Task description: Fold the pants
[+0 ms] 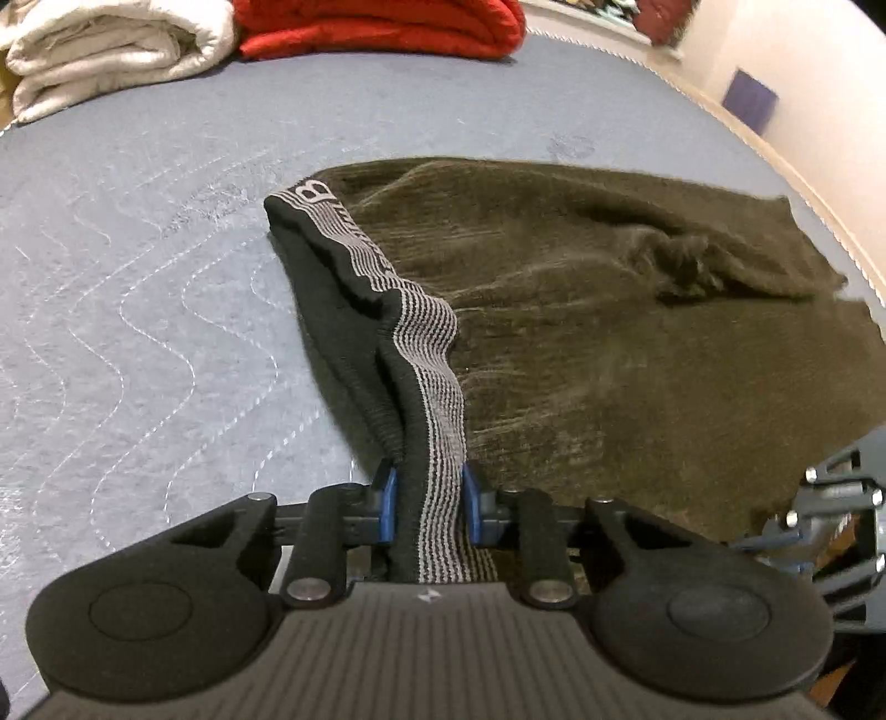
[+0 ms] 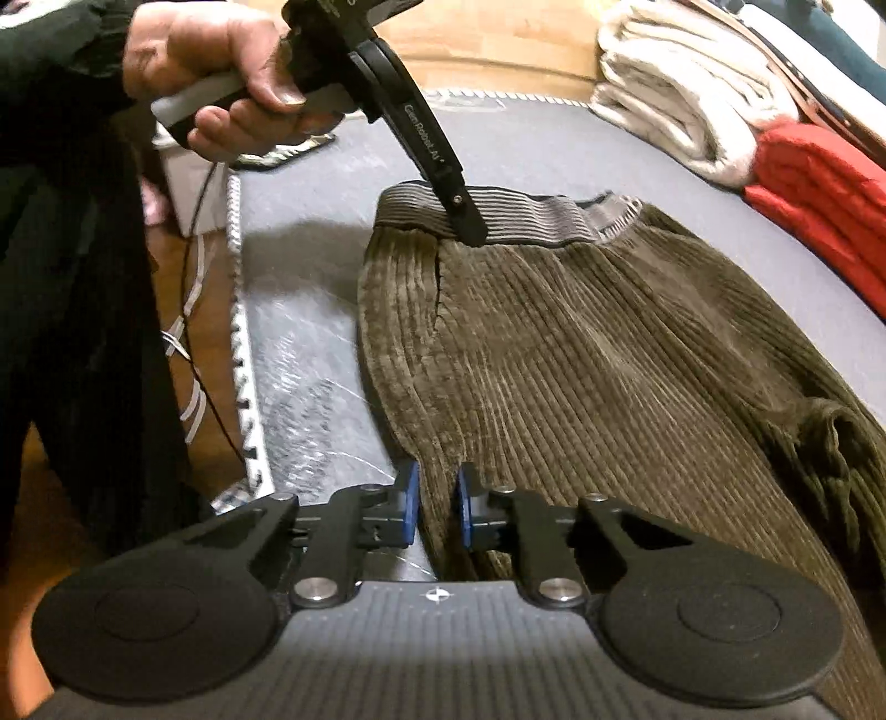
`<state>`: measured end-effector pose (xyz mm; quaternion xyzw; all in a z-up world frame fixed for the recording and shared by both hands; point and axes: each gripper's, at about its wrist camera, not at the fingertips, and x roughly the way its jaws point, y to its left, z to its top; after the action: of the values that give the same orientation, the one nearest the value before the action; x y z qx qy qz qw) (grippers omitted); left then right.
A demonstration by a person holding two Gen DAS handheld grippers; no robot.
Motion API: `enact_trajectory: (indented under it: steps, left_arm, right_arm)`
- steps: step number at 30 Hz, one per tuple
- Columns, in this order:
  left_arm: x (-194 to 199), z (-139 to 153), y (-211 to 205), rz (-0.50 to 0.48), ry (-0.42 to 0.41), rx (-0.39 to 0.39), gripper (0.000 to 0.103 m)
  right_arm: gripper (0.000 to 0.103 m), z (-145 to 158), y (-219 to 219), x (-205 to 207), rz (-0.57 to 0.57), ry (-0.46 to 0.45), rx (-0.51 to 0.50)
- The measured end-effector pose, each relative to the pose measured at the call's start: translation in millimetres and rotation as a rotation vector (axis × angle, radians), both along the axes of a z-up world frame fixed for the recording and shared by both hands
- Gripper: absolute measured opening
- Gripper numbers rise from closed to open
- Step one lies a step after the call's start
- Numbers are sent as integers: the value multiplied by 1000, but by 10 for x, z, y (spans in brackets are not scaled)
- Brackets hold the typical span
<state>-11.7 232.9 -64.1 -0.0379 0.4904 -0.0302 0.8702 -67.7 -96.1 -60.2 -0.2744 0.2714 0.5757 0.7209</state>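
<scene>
Olive corduroy pants [image 1: 609, 332] lie spread on a blue-grey quilted mat [image 1: 138, 277]. Their black and grey striped waistband [image 1: 429, 332] rises off the mat into my left gripper [image 1: 426, 498], whose blue pads are shut on it. In the right wrist view the left gripper [image 2: 468, 221] pinches the waistband [image 2: 531, 219] from above, held by a person's hand [image 2: 221, 72]. My right gripper [image 2: 437, 498] is shut on a ridge of the pants [image 2: 581, 360] at their near side edge. A part of the right gripper [image 1: 830, 509] shows at the right edge of the left wrist view.
A folded white cloth [image 1: 99, 50] and a folded red cloth [image 1: 387, 22] lie at the far end of the mat. The mat's stitched edge [image 2: 243, 332] runs beside the pants, with a thin cable [image 2: 188, 310] and the person's dark sleeve beyond it.
</scene>
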Motion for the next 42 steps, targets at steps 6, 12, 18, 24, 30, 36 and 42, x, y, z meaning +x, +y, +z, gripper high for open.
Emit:
enact_trajectory:
  steps: [6, 12, 18, 24, 30, 36, 42]
  left_arm:
    - [78, -54, -153, -29, 33, 152, 38]
    - [97, 267, -278, -62, -163, 101, 43]
    - [322, -257, -575, -186, 79, 199, 49]
    - [469, 79, -462, -60, -70, 95, 53]
    - [693, 260, -582, 36, -187, 85, 57]
    - [845, 410, -666, 95, -320, 94, 57]
    - [1007, 439, -784, 124, -373, 169, 57]
  right_arm:
    - [22, -80, 1, -19, 4, 4, -43]
    - [55, 182, -132, 251, -161, 93, 88]
    - [58, 280, -272, 575, -360, 167, 157]
    - [68, 300, -407, 839, -570, 149, 171]
    - [69, 234, -620, 1126, -770, 161, 186]
    - [69, 202, -876, 1386, -965, 174, 217]
    - [69, 256, -1086, 1541, -1074, 140, 258]
